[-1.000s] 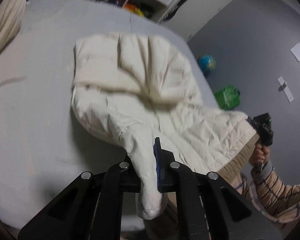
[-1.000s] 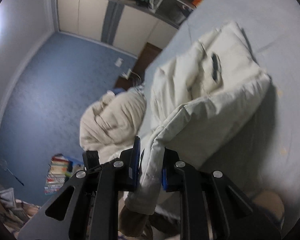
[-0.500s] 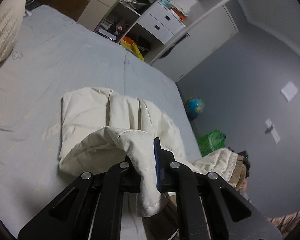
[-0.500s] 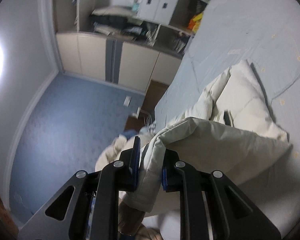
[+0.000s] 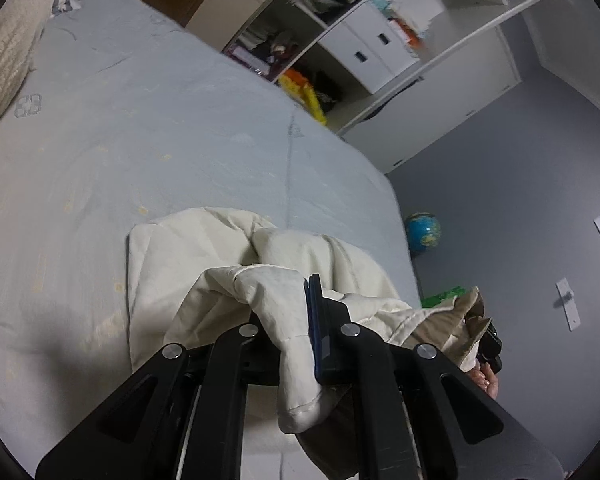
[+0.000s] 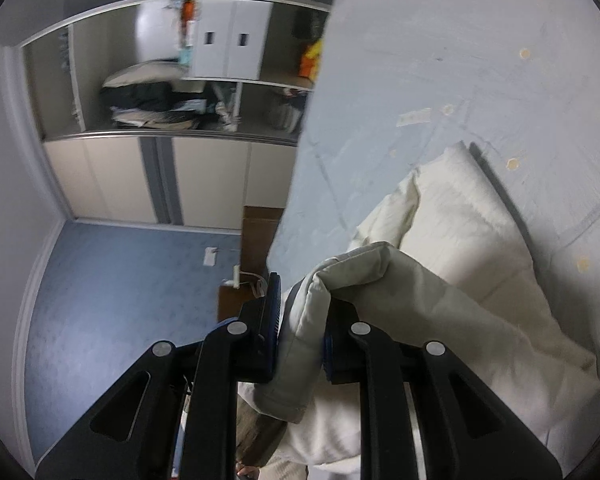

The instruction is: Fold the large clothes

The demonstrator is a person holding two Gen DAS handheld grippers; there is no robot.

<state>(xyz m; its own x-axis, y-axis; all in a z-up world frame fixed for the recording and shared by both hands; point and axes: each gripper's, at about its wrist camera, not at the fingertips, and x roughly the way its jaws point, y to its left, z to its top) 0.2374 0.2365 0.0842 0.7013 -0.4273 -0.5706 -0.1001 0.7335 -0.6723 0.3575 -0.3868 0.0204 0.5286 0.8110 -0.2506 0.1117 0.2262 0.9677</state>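
A: Cream quilted fabric is pinched in both your claws. Your left gripper [image 5: 288,344] is clamped on an edge of the jacket [image 5: 204,264], with a loose end hanging below the fingers.

B: And the right?

A: Your right gripper [image 6: 300,332] is clamped on a thick folded edge of the same jacket [image 6: 460,240]; the blue pads [image 6: 274,312] squeeze it from both sides.

B: Where's the garment?

A: It's bunched on the near part of the bed [image 5: 160,128], held edges lifted off it, the rest lying on the pale grey-blue sheet. Tan lining shows at the raised end by your right hand [image 5: 486,380].

B: Further back?

A: A knitted pillow [image 5: 8,52] at the bed's left edge. Beyond the bed, a globe [image 5: 422,232] on the floor, and an open wardrobe [image 5: 380,40] with white drawers and clutter.
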